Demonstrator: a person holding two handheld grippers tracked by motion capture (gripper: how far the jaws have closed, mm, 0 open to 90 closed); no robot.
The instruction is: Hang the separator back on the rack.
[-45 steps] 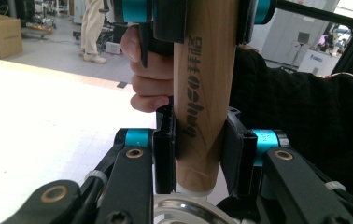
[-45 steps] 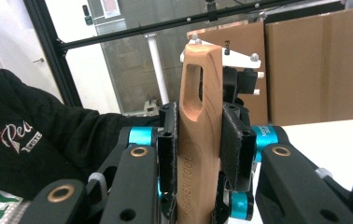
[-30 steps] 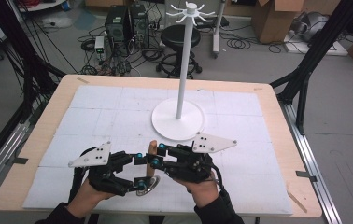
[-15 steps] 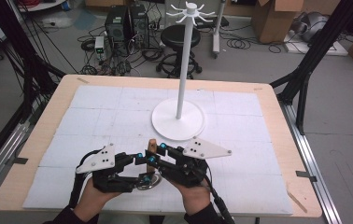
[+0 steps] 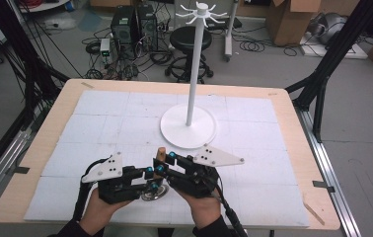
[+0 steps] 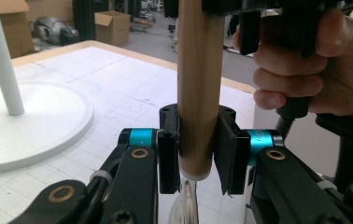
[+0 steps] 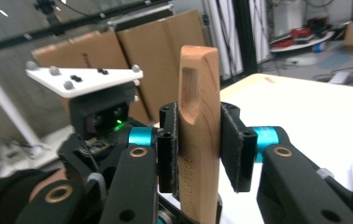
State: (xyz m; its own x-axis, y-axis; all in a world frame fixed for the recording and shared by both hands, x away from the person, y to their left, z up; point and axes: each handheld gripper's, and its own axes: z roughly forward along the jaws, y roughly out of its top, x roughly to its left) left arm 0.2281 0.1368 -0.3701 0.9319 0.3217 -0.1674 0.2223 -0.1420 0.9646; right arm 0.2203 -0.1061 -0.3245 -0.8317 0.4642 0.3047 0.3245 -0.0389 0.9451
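Both grippers meet near the front edge of the white gridded table [image 5: 100, 113], the wooden handle [image 5: 161, 154] upright between them. The left gripper [image 6: 197, 149] clamps its lower end; the right gripper [image 7: 198, 149], jaws just easing apart, shows a gap beside it. Behind stands a white rack [image 5: 189, 123]; beyond, stool [image 5: 188, 39], cables, cardboard boxes [image 5: 293, 19].

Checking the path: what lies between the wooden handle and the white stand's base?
Bare white mat, seen in the high view, separates the wooden handle from the stand's base.
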